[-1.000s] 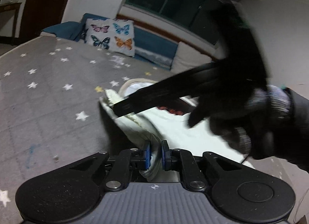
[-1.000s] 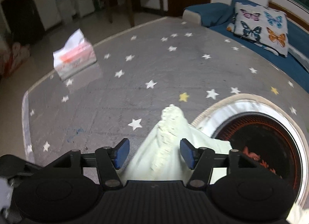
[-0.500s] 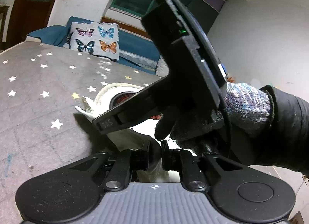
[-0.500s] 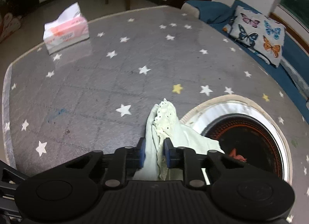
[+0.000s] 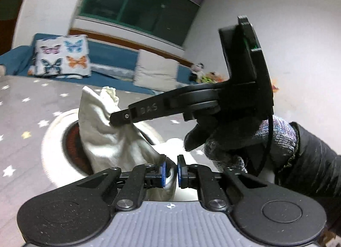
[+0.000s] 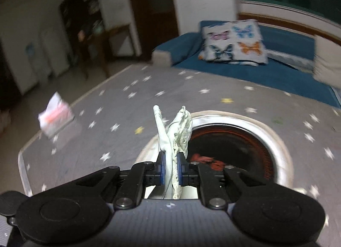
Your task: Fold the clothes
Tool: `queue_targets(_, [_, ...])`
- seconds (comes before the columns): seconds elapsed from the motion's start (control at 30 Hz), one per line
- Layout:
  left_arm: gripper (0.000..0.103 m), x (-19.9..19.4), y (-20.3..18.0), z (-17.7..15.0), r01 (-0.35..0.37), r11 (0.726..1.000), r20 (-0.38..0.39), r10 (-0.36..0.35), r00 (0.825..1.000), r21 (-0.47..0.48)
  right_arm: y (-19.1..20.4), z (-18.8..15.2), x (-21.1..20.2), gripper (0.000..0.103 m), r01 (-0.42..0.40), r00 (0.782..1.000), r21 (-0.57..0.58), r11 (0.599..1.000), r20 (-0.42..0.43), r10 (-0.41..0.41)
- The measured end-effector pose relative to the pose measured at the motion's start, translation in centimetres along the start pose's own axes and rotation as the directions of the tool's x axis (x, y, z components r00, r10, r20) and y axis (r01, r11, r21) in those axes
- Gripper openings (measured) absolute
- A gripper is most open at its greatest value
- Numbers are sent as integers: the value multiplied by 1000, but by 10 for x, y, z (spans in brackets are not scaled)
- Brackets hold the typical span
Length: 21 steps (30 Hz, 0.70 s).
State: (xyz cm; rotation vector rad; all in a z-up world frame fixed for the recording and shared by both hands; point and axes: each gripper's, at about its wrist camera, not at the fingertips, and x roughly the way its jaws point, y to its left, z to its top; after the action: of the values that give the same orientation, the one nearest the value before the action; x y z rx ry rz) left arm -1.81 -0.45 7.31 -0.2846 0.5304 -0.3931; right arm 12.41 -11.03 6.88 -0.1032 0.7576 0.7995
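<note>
Both tools are gripping the cloth [image 5: 102,132]: the left tool [image 5: 170,169] is pinching one edge, the right tool [image 6: 170,169] is closing on a lacy edge, lifting it above the tabletop [image 6: 119,140]. Next likely calls for spreading it flat. The round burner [image 6: 234,149] beneath and the tissue pack [image 6: 55,117] far left are crowding the space.

Round heater opening [image 6: 277,147] sits just ahead; starred cloth [image 6: 119,106] leftward seems open.

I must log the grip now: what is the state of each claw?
Left claw: closed on the pale cream cotton garment.
Right claw: jaws closing, pressed on the same garment's lace edge.
</note>
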Motion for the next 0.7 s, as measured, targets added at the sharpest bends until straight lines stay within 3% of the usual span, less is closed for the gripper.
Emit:
queue_targets(0.2, [10, 42, -45, -1, 71, 995, -71, -66, 995, 74, -74, -27, -37, 10, 5, 997, 183, 983, 70, -18])
queue_targets(0.37, [10, 71, -70, -9, 125, 985, -128, -110, 986, 118, -130, -56, -45, 10, -3, 997, 309, 951, 77, -22])
queue_targets(0.5, [10, 94, -78, -16, 159, 980, -181, -135, 974, 124, -162, -79, -39, 10, -8, 998, 381, 924, 68, -19])
queue_targets(0.7, [11, 110, -72, -23, 148, 978, -229, -111, 967, 149, -194, -106, -34, 10, -45, 997, 469, 882, 73, 12])
